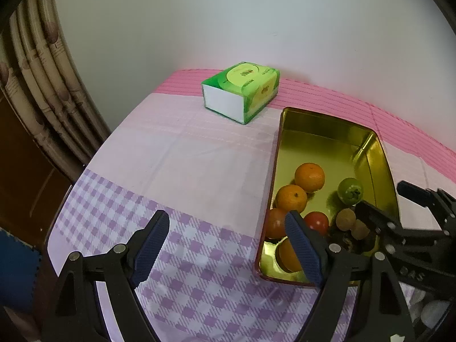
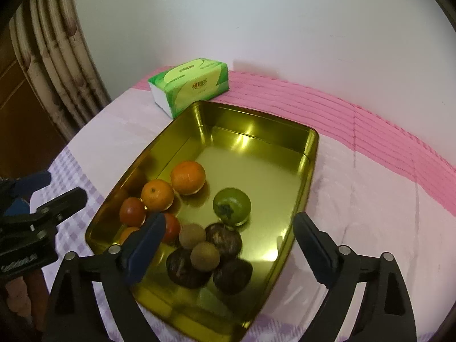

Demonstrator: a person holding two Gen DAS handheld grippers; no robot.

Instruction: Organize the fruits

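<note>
Tray: the gold tray lies on the table, its long axis running from the near edge away toward the green tissue pack.
Fruits: all lie in the near half of the tray; oranges along the left wall, green fruit toward the right, dark brown fruits nearest.
Open room: far half of the tray is bare; the cloth left of it is free.
Left gripper: jaws wide apart, nothing between, over the cloth beside the tray's left wall.
Right gripper: jaws spread, empty, above the brown fruits.
Views: only the right view shows all the brown fruits.
</note>
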